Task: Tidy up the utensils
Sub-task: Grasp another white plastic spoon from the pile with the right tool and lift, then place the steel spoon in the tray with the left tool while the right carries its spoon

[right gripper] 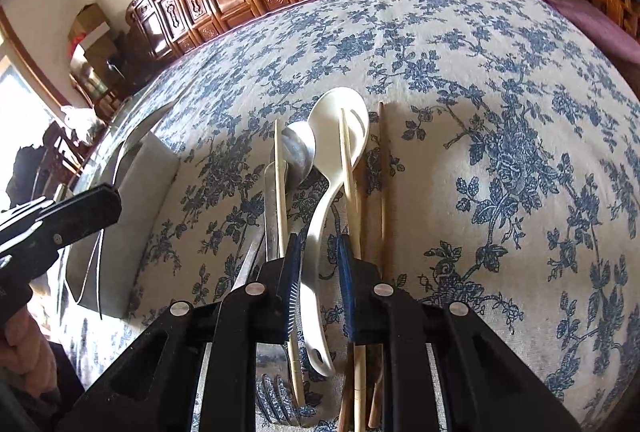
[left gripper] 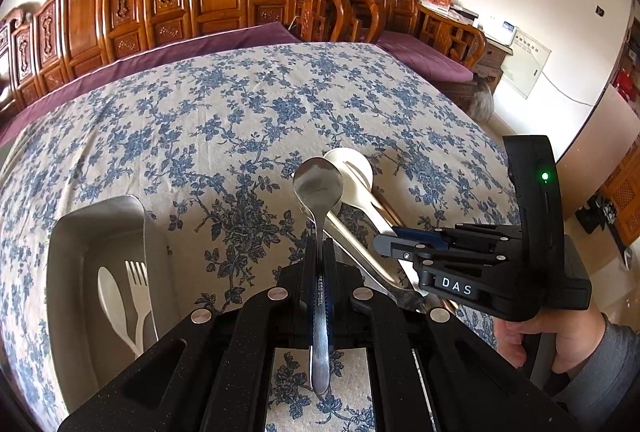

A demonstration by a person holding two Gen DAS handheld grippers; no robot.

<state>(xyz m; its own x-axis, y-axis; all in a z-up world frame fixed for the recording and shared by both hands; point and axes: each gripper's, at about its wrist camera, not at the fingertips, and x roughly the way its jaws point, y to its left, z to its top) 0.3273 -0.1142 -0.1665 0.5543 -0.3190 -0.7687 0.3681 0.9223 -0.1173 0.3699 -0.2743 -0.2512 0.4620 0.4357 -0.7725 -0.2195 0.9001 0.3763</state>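
Steel tray [left gripper: 76,232] holds a white spoon [left gripper: 112,296] and fork [left gripper: 138,284]; left tool [left gripper: 319,252] clamps a steel spoon [left gripper: 318,188]; right tool [right gripper: 316,252] straddles a white spoon [right gripper: 336,136], grip unclear.

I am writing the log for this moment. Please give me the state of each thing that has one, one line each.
Left gripper: shut on steel spoon.
Shiny steel spoon: held above the cloth, bowl forward.
Right gripper: jaws around white plastic spoon's handle.
White plastic spoon: lying on the cloth among chopsticks.
Grey metal tray: holds a white spoon and fork.

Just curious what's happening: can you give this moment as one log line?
left gripper: holds steel spoon | right gripper: jaws around white spoon | tray: white spoon, fork
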